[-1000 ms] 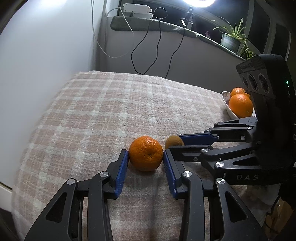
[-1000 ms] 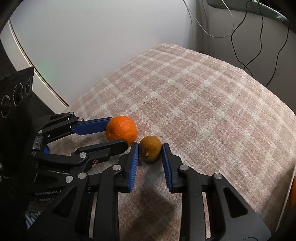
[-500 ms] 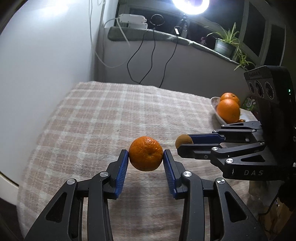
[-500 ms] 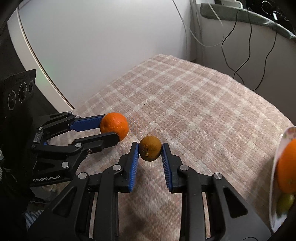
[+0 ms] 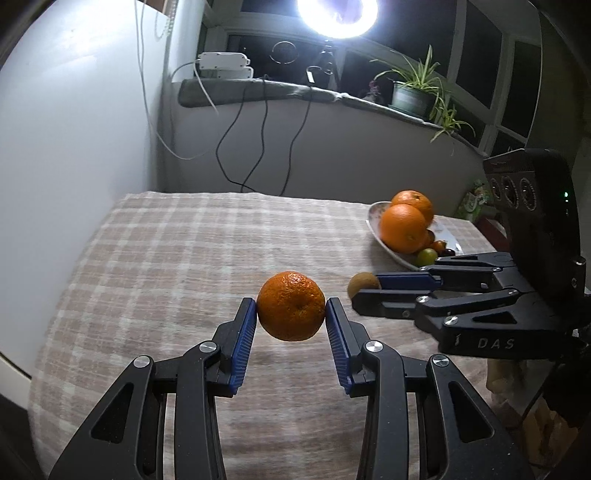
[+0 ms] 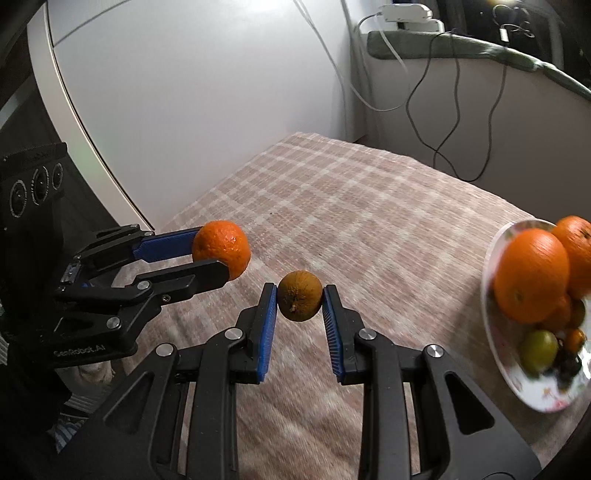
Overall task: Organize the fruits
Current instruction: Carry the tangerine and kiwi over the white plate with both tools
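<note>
Since a second ago both fruits have left the checked tablecloth (image 5: 177, 258) and are now in the air. Left gripper (image 5: 291, 318) is clamped on the mandarin (image 5: 291, 311), pads tight on both sides. Right gripper (image 6: 300, 300) is closed on the small brown fruit (image 6: 299, 295), a kiwi by the look of it. More of the plate (image 6: 496, 343) has come into the right wrist view than half a second ago.

The plate sits on the cloth; both held fruits are left of it, the brown one nearer. It holds two large oranges (image 6: 531, 274), a green round fruit (image 6: 538, 350), and some small orange and dark fruits too blurred to tell.

Behind the plate: windowsill with a potted plant (image 5: 410, 96), ring light (image 5: 338, 16), and cables (image 5: 240, 140) hanging down the wall. Nothing lies between the grippers and the plate.
</note>
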### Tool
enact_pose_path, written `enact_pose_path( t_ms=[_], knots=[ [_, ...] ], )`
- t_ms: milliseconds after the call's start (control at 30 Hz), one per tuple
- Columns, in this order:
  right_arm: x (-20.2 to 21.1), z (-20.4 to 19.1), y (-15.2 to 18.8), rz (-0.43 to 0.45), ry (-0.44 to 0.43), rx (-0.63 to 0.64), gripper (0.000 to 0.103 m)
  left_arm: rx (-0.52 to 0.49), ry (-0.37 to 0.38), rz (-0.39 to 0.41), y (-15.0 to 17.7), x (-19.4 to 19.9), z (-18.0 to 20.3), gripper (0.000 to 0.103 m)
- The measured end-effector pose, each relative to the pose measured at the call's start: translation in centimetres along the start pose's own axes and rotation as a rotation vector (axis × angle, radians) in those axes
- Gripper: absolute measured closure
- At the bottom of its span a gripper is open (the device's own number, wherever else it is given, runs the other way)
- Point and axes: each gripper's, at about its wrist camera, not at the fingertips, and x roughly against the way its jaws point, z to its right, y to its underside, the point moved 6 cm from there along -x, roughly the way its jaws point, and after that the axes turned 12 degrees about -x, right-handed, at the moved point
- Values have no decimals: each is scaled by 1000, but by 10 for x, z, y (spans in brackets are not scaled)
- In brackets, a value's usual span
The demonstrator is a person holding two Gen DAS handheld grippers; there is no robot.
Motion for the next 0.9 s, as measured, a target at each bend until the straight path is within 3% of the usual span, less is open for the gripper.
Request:
enact_pose_path(
  t_ms=[200,600,900],
  knots=[
    [38,32,12,77,38,-81,77,-2,35,-2,0,-3,17,66],
    [119,122,24,245,206,-256,77,-45,110,2,-22,-32,68,66],
    [137,164,20,281,278,-293,77,-110,168,6,-44,-53,118,66]
  ],
)
